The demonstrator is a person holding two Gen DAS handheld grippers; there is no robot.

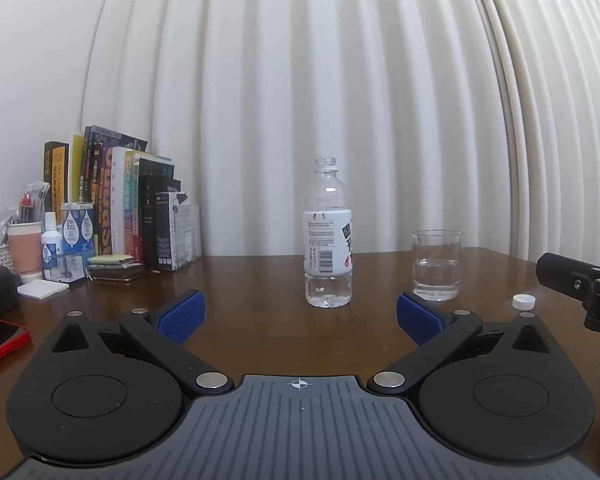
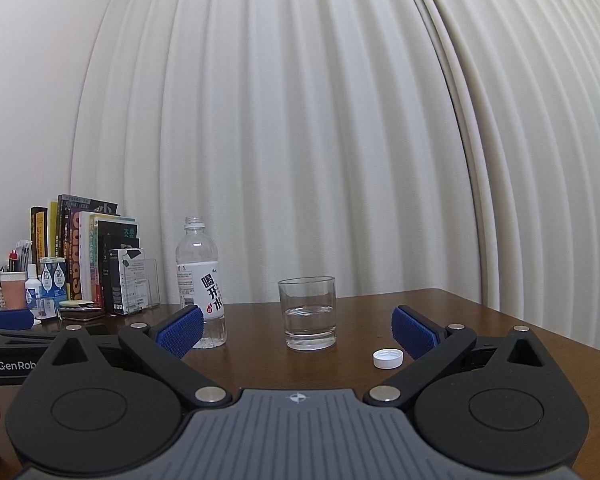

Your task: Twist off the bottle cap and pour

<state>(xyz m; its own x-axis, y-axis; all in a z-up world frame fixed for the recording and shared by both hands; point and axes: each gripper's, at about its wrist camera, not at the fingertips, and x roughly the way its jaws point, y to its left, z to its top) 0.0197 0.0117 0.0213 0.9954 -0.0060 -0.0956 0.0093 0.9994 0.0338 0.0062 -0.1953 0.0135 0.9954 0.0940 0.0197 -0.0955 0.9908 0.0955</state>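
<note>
A clear plastic bottle [image 1: 327,236] with a white label stands upright and uncapped on the brown table; only a little water shows at its bottom. It also shows in the right wrist view [image 2: 199,284]. A glass [image 1: 437,265] partly filled with water stands to its right, also in the right wrist view [image 2: 308,313]. The white cap [image 1: 524,302] lies on the table right of the glass, also in the right wrist view [image 2: 388,358]. My left gripper [image 1: 298,316] is open and empty, short of the bottle. My right gripper [image 2: 298,330] is open and empty, short of the glass.
A row of books [image 1: 116,196] and small boxes stands at the back left with a paper cup [image 1: 25,250] and small bottles. A red phone [image 1: 2,340] lies at the near left. White curtains hang behind the table. The table's right edge [image 2: 540,320] is near.
</note>
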